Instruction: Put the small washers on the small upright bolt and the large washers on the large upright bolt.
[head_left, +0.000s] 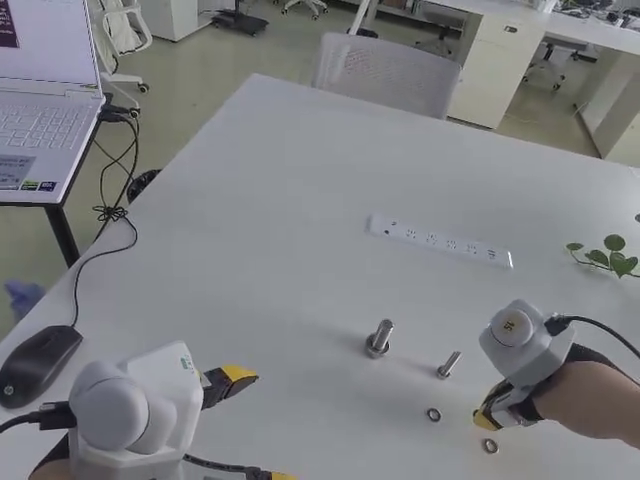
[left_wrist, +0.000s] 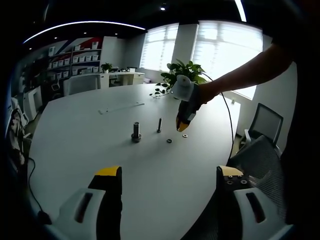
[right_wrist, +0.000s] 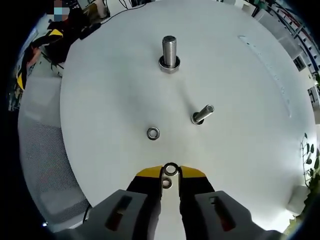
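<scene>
jaws on my right gripper (right_wrist: 171, 174) are narrow, almost together, and look clamped on the pinched washer (right_wrist: 171, 169), which sits right at the yellow tips with its ring face toward the camera. a second washer (right_wrist: 166, 183) shows through the slot between the jaws. it looks to lie on the surface (right_wrist: 110, 130) under me, and i cannot tell if it touches the jaws. a third washer (right_wrist: 153, 133) lies flat, ahead and slightly left of the tips, apart from both bolts.

key relation, in the right gripper view: the small bolt (right_wrist: 202, 114) is ahead and to the right of the tips. the large bolt (right_wrist: 169, 50) is farther ahead, nearly in line with the jaws. both stand upright, thread end up, so the long axis is vertical. the ring has to go flat, hole over the bolt tip, and drop from above.

my call: i can't size the pinched washer from here, so the target bolt is unconfirmed. if it is a small one, it's a short move forward-right.

holders: the small bolt shank looks bare. the large bolt has a wider collar at its base, and i cannot tell if that is the head or a washer already on.

left gripper (left_wrist: 169, 175): jaws wide, holding nothing, at the near edge of the surface, well apart from bolts and washers. the right gripper is clearly the nearer one.

risk: the ring is held only at the very tips and could slip when i rotate it flat.
</scene>
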